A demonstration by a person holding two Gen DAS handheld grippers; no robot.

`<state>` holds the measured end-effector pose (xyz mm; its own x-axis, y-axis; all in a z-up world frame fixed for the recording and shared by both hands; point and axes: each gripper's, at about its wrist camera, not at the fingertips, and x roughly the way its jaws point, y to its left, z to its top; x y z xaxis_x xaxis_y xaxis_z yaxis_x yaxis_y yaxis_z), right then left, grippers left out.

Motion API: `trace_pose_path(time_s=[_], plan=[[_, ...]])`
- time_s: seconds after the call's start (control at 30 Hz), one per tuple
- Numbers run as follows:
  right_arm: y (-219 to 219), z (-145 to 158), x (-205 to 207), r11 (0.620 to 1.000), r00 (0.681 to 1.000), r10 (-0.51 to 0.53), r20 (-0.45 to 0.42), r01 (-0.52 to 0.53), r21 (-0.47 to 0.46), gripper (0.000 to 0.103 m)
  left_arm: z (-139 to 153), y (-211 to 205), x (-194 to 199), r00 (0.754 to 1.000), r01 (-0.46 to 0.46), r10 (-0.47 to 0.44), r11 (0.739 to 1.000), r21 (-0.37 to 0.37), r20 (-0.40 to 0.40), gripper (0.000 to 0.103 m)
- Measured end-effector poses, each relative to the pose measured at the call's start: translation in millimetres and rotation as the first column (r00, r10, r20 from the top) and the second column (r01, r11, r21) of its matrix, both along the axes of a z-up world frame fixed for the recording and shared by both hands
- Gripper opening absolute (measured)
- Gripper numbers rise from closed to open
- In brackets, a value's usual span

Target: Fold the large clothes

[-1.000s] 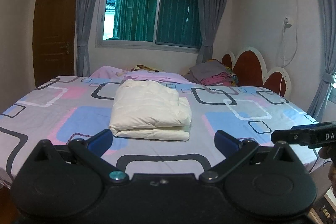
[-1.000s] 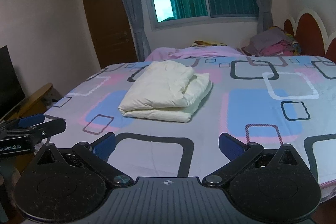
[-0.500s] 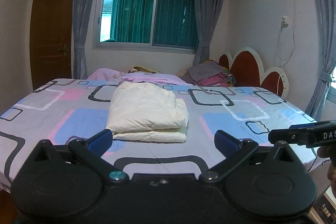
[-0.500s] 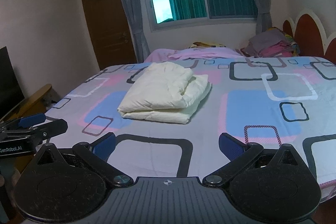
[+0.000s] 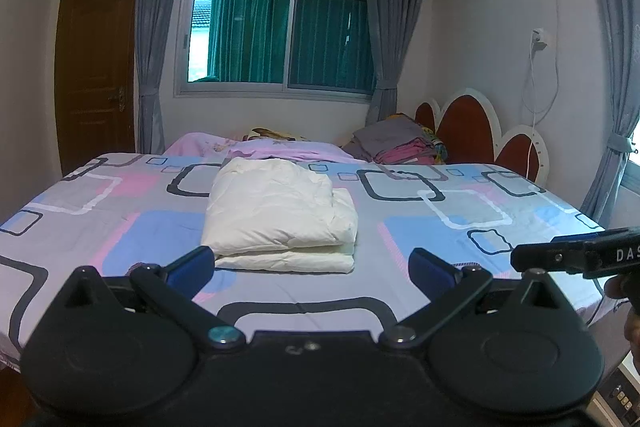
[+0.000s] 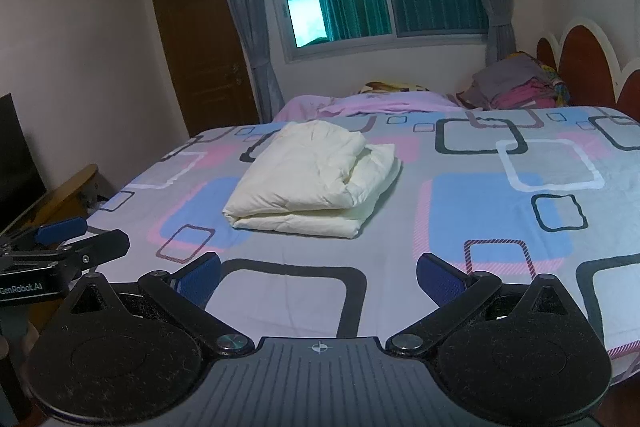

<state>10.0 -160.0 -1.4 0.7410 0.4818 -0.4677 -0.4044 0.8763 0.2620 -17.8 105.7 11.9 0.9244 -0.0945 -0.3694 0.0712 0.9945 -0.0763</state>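
Observation:
A cream-white padded garment (image 5: 280, 215) lies folded into a thick rectangle in the middle of the bed (image 5: 460, 219). It also shows in the right wrist view (image 6: 316, 179). My left gripper (image 5: 312, 265) is open and empty, held back from the bed's near edge, apart from the garment. My right gripper (image 6: 318, 273) is open and empty, also at the near edge. The right gripper shows at the right edge of the left wrist view (image 5: 576, 257). The left gripper shows at the left edge of the right wrist view (image 6: 60, 247).
A pink blanket (image 5: 260, 149) and a stack of folded clothes (image 5: 400, 143) lie at the far side of the bed by the red headboard (image 5: 468, 131). A dark screen (image 6: 16, 147) and wooden furniture (image 6: 72, 187) stand left of the bed.
Both grippers have drawn slightly back and tilted up from the bed. The folded garment has not moved. Both grippers stay open.

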Motion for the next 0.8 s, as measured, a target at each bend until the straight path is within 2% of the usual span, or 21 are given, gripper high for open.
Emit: trace_pose_path(time_s=[0.8], plan=[[-4.3,3.6,1.0,1.0,1.0,0.004,0.005,-0.004,-0.002,0.103,1.3,3.0,0.9,1.0,-0.001,0.001,1.0,0.001,0.008,0.103]])
